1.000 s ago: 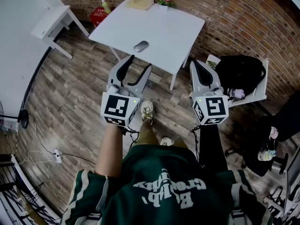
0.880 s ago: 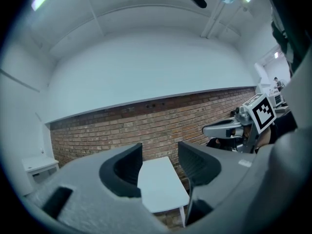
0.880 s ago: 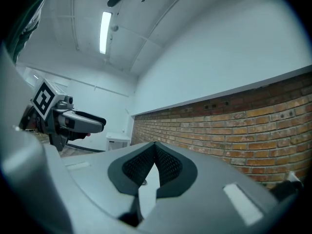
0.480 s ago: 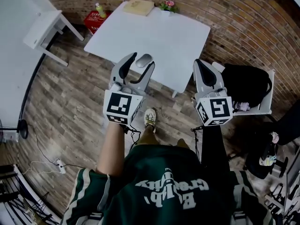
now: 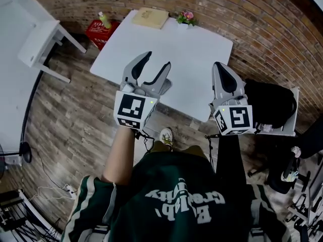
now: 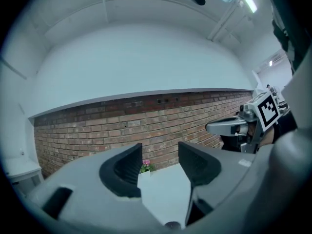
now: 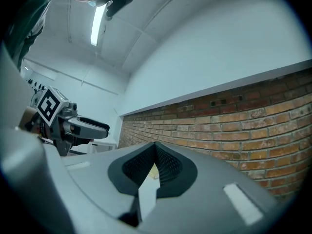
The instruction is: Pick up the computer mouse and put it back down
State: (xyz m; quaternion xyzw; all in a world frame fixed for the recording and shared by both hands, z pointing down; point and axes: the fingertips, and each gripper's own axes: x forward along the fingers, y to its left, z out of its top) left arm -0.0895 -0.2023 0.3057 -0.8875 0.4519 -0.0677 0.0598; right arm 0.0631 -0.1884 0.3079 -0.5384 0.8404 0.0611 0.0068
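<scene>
The white table (image 5: 186,49) lies just ahead of me. My left gripper (image 5: 156,59) hangs over its near half, open, with nothing between the jaws; in the left gripper view (image 6: 161,165) only bare tabletop and the far flowers show in the gap. The grey computer mouse is almost hidden under this gripper; a small grey bit (image 5: 166,87) beside its right jaw may be it. My right gripper (image 5: 220,67) is shut and empty over the table's near right edge; in its own view (image 7: 155,155) the pads meet.
A tan book (image 5: 148,16) and a small flower pot (image 5: 186,17) sit at the table's far edge by the brick wall (image 5: 262,19). A red crate (image 5: 99,30) and a white side desk (image 5: 40,39) stand at the left, a black bag (image 5: 272,105) at the right.
Both grippers have moved forward from over the floor to over the table. The mouse, plainly in view ahead of the left jaws before, has slipped under the left gripper.
</scene>
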